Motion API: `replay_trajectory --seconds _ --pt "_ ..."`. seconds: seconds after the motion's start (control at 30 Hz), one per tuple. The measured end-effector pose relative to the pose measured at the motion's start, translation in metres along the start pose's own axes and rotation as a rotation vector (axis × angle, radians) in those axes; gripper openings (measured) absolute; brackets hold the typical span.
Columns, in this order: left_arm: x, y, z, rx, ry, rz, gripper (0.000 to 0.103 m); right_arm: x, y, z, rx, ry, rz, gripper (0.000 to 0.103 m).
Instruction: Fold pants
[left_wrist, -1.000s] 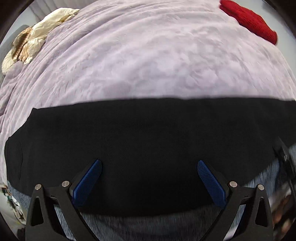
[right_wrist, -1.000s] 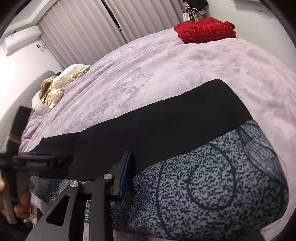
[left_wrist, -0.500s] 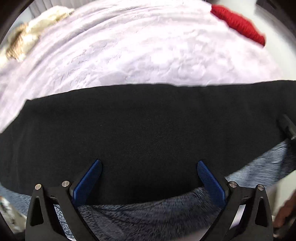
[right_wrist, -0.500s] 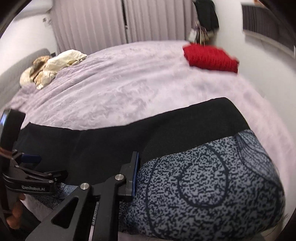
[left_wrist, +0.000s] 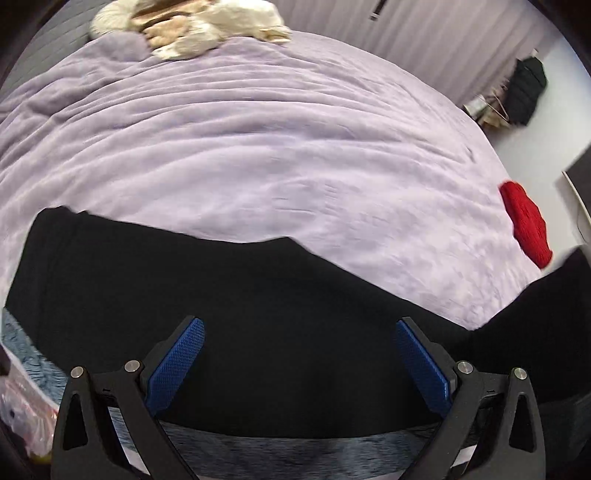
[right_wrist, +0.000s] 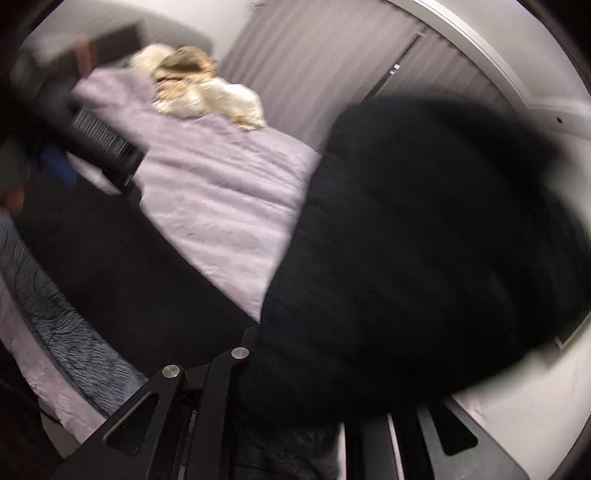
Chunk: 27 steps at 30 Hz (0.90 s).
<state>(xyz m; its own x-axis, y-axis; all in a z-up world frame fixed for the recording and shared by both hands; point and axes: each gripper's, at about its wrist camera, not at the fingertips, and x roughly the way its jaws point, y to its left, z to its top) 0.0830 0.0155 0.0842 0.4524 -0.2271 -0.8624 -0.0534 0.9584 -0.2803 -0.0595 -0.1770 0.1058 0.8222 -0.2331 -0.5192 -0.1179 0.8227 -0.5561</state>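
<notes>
The pants (left_wrist: 258, 314) are black with a grey patterned part (left_wrist: 280, 452) and lie along the near edge of the lilac bed (left_wrist: 258, 147). My left gripper (left_wrist: 299, 354) is open, its blue pads (left_wrist: 177, 360) spread over the black cloth. In the right wrist view a lifted, blurred mass of the black pants (right_wrist: 406, 240) hangs in front of the camera and covers my right gripper's fingertips. The right gripper seems shut on this cloth. The rest of the pants (right_wrist: 110, 266) still lies on the bed. The lifted end also shows in the left wrist view (left_wrist: 546, 306).
A red knitted item (left_wrist: 526, 225) lies at the bed's right edge. A cream and brown crumpled cloth (left_wrist: 192, 26) sits at the head of the bed, also in the right wrist view (right_wrist: 199, 92). Curtains (right_wrist: 351, 74) and dark clothes on hangers (left_wrist: 524, 88) stand behind.
My right gripper has lifted one end of the pants off the bed and swung it up and leftward. The left gripper has turned left and stays open over the black cloth.
</notes>
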Motion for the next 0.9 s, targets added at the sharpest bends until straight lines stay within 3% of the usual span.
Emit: replay_trajectory --seconds 0.2,0.3,0.33,0.4,0.43,0.47,0.6,0.7,0.77,0.8,0.9 --pt "0.01 0.032 -0.001 -0.043 0.004 0.011 0.103 0.03 0.106 -0.001 -0.282 0.08 0.006 0.016" --pt "0.012 0.021 -0.01 0.021 0.031 -0.013 0.103 0.029 0.125 -0.01 -0.356 0.088 -0.044 0.027" --pt "0.013 0.013 -0.013 0.056 0.038 -0.015 0.103 0.028 0.125 -0.008 -0.361 0.093 -0.03 0.032" --pt "0.013 -0.001 -0.017 0.114 0.04 -0.017 0.103 0.016 0.112 -0.003 -0.325 0.107 0.04 0.059" --pt "0.012 -0.007 -0.018 0.135 0.039 -0.024 0.103 0.007 0.103 -0.001 -0.305 0.109 0.079 0.068" --pt "0.009 -0.013 -0.021 0.143 0.035 -0.03 0.103 -0.005 0.09 0.0 -0.281 0.108 0.153 0.08" --pt "-0.005 -0.029 -0.029 0.192 0.018 -0.061 0.103 -0.043 0.013 0.0 -0.111 0.075 0.444 0.081" --pt "-0.006 -0.05 -0.041 0.258 0.027 -0.076 0.103 -0.043 -0.053 -0.01 0.042 0.044 0.525 0.082" --pt "-0.004 -0.068 -0.057 0.317 0.038 -0.1 0.103 -0.026 -0.076 -0.019 0.095 0.075 0.482 0.081" --pt "-0.001 -0.077 -0.066 0.345 0.051 -0.109 0.103 -0.013 -0.081 -0.027 0.098 0.099 0.447 0.077" --pt "0.013 -0.094 -0.085 0.4 0.09 -0.105 0.103 0.012 -0.059 -0.054 0.035 0.196 0.496 0.04"
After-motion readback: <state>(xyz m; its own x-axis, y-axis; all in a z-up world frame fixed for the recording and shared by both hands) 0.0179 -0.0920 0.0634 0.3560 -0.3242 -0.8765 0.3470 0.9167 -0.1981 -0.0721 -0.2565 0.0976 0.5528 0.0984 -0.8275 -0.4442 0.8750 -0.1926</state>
